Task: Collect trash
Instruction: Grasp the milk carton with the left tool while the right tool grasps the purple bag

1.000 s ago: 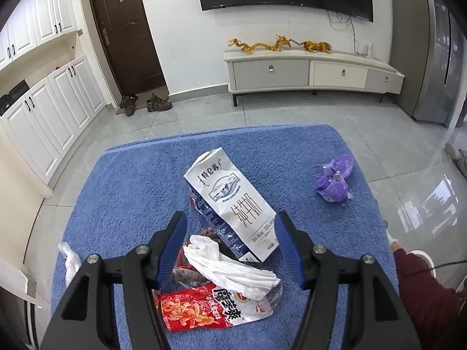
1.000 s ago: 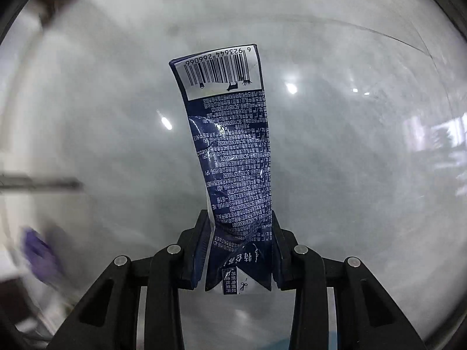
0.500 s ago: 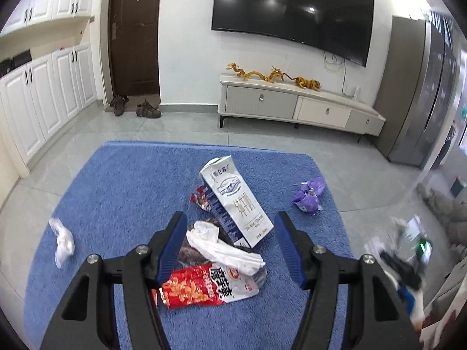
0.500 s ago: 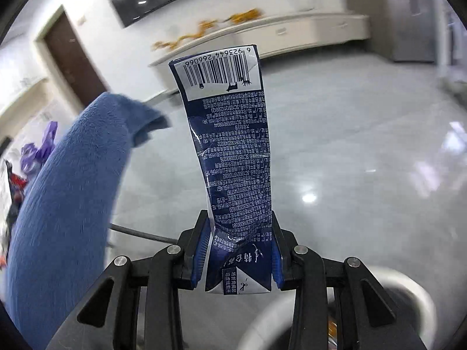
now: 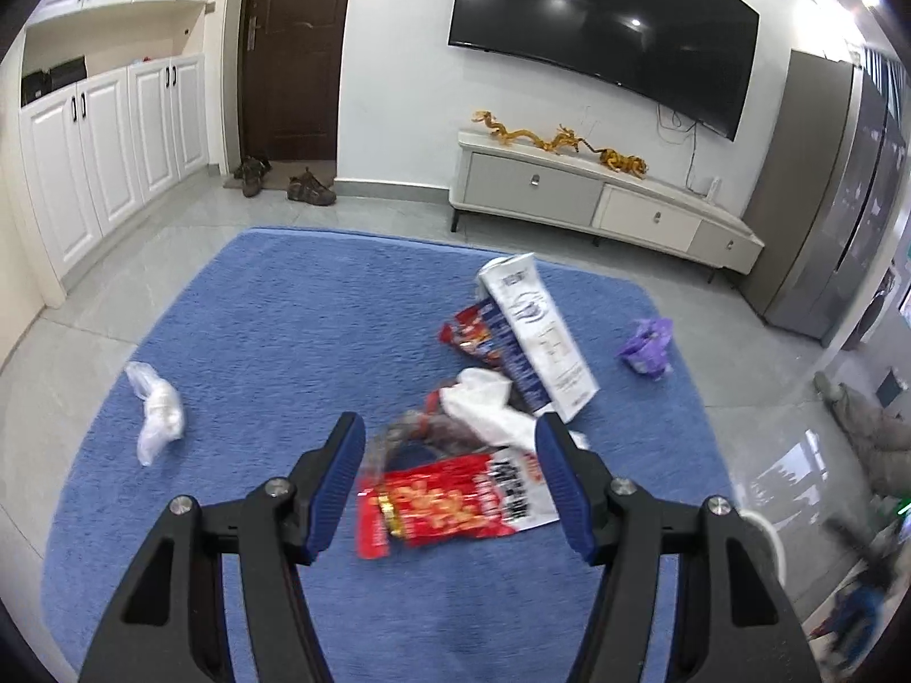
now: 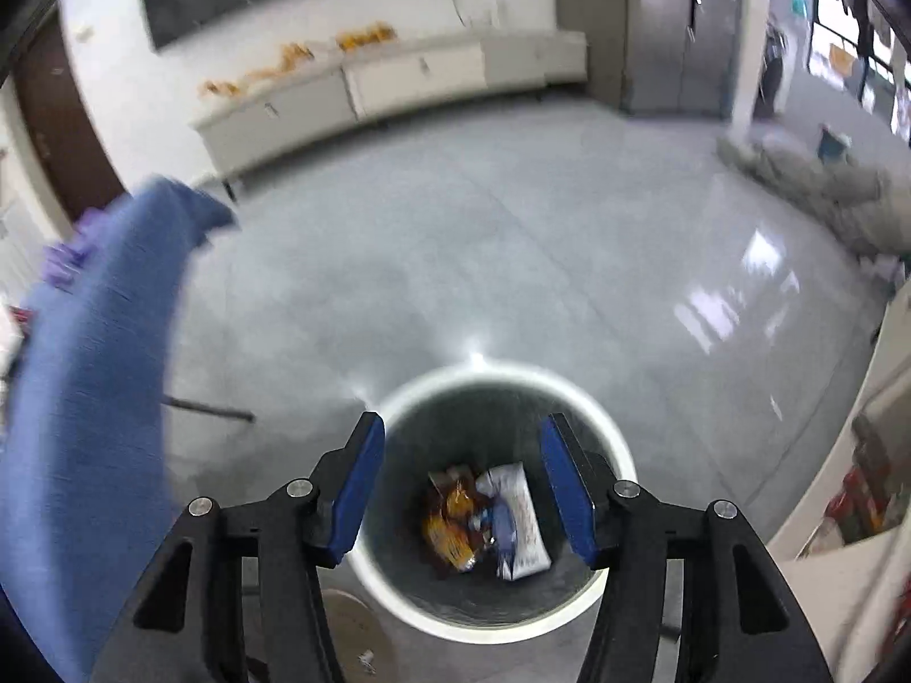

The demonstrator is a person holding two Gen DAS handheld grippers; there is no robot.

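Right gripper (image 6: 461, 478) opening, nothing between its jaws, over the bin (image 6: 618, 455) at lower centre, wrappers already inside; left gripper (image 5: 450, 484) spread, empty, above the blue rug (image 5: 284, 313); carton (image 5: 541, 353), red packet (image 5: 450, 506), purple wrapper (image 5: 646, 341) left

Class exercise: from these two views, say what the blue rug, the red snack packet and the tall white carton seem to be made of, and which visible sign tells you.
Blue rug: soft pile fabric, matt; its surface looks fuzzy.
Red snack packet: probably thin plastic film, glossy; it lies flat, crinkled and printed.
Tall white carton: likely coated paperboard; straight folded edges, a smooth printed face.
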